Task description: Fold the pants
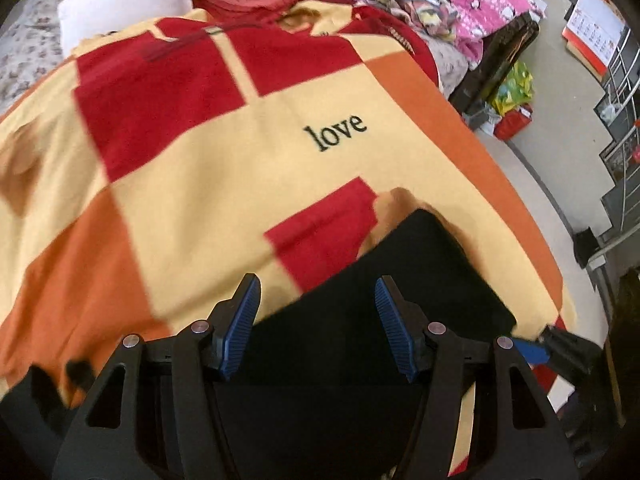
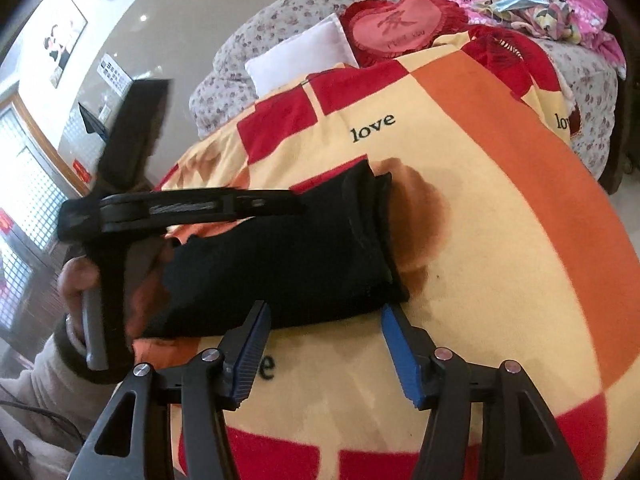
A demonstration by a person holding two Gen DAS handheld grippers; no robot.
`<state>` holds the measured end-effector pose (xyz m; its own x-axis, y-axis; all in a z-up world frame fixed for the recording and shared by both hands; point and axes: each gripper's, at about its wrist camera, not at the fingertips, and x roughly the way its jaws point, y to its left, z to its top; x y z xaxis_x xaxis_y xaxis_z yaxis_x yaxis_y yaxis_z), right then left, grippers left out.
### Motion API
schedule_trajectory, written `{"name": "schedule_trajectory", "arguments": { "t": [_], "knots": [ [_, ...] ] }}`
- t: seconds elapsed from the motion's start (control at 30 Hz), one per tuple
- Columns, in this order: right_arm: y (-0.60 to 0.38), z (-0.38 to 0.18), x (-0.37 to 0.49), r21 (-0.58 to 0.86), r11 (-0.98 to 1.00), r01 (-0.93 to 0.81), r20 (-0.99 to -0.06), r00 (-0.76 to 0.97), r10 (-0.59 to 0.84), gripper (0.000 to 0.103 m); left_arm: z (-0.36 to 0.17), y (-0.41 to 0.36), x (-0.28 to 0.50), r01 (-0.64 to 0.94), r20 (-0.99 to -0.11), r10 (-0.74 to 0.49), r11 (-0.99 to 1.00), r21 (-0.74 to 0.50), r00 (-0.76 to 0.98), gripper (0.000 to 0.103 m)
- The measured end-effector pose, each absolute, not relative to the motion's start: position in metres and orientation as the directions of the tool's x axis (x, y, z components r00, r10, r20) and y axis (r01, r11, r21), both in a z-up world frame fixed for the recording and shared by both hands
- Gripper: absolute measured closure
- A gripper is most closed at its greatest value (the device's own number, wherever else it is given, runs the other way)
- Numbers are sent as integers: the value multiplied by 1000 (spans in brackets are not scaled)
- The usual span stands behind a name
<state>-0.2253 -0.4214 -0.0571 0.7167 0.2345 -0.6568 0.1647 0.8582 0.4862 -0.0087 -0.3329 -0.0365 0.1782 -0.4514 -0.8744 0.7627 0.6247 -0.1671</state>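
Over the folded pants (image 2: 280, 256) both tools (image 1: 318, 328) (image 2: 324, 354) tilt downward — jaws apart, gripping nothing.

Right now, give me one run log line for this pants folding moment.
pants: black, folded bundle on blanket | left gripper: open, above pants | right gripper: open, empty, at bundle's near edge

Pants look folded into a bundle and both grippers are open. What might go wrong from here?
1. The black pants lie folded, but the layered end looks loose and might spring open.
2. The left gripper hovers over them with jaws open; its fingers may snag a fold.
3. The right gripper sits at the near edge and may drag it.
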Motion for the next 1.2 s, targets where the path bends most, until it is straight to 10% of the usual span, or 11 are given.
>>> {"name": "schedule_trajectory", "arguments": {
  "t": [0.8,0.93,1.2],
  "knots": [
    [-419,-63,-212,553,825,117,-559,786,263,41,-48,-418,-44,937,-896,-428,347,-41,120,21],
    [-425,-70,-203,584,795,164,-579,771,266,80,-44,-416,-36,935,-883,-460,345,-79,96,75],
    [-412,-46,-191,566,818,106,-552,786,280,88,-15,-387,-22,904,-827,-561,372,-210,39,88]
  ]
}}
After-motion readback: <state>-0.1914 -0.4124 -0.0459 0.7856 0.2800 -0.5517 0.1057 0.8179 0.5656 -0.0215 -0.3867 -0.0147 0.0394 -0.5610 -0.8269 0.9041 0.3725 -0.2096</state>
